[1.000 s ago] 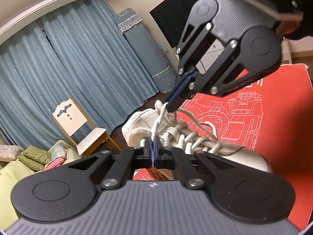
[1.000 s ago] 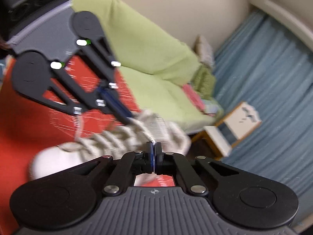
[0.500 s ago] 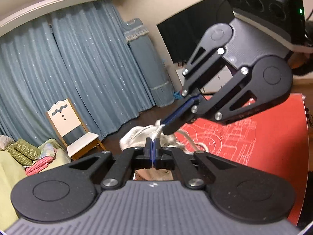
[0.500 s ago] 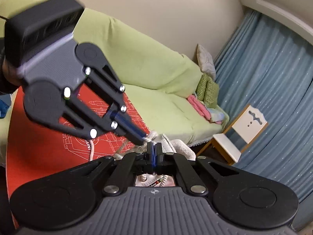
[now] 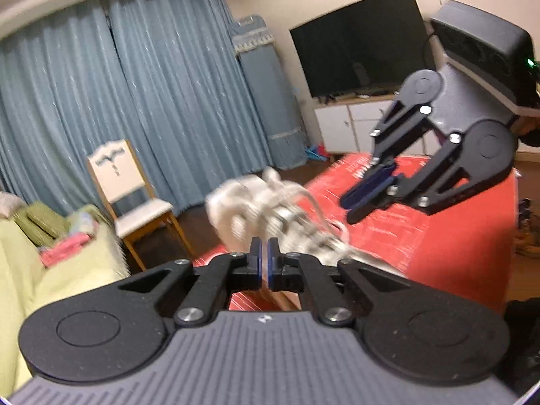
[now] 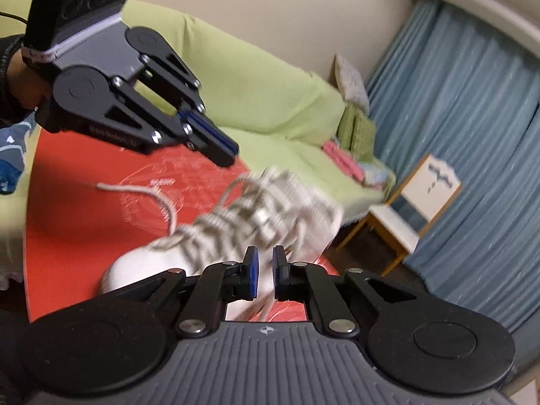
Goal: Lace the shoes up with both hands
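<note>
Both laces have slipped free since a moment ago. White shoe [image 6: 236, 233] lies blurred on the red mat [image 6: 67, 222], sofa [image 6: 256, 84] behind. My left gripper [image 5: 264, 258] and right gripper [image 6: 265, 271] are opening, empty.

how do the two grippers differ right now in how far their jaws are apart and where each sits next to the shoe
The left gripper shows only a thin slit between its pads; the right gripper has a clearly wider gap. In its own view the left gripper looks at the blurred shoe from the heel end, the right gripper from its side. Both are opening, both have blue pads, and neither grips a lace.
</note>
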Motion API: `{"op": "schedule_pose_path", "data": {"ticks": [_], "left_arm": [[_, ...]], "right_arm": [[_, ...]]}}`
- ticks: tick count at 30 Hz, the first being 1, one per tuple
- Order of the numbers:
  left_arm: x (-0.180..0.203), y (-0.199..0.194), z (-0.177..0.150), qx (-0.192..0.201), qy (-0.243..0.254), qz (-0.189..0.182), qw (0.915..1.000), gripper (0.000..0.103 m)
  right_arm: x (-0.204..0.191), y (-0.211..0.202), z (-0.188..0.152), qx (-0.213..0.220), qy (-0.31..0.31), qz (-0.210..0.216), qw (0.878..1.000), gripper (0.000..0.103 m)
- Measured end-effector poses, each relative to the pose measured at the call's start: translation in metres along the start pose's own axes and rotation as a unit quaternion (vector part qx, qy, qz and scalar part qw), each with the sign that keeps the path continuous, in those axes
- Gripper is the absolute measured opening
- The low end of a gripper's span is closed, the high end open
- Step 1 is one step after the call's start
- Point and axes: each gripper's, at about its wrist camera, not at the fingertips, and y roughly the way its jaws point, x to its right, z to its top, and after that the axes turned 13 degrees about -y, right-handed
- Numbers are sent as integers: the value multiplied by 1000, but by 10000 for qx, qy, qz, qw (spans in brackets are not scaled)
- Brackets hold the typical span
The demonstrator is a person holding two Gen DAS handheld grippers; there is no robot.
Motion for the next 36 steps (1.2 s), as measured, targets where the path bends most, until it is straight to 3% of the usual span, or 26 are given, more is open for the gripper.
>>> {"op": "schedule_pose_path", "data": {"ticks": [8, 19, 30, 36], "left_arm": [[8, 7, -16, -204, -217, -95, 9995, 0], [17, 8, -19, -240, -145, -174, 9995, 2], [11, 5, -18, -124, -561, -200, 9981, 3], [10, 2, -9, 26, -684, 63, 9976, 3]], "right_arm": [[-22, 4, -1, 3, 426, 439, 9981, 6], [-12, -7, -3, 155, 776, 87, 9968, 6], [-14, -8, -2, 136, 811, 214, 9964, 6], [-16, -4, -2, 122, 917, 258, 9954, 6]]}}
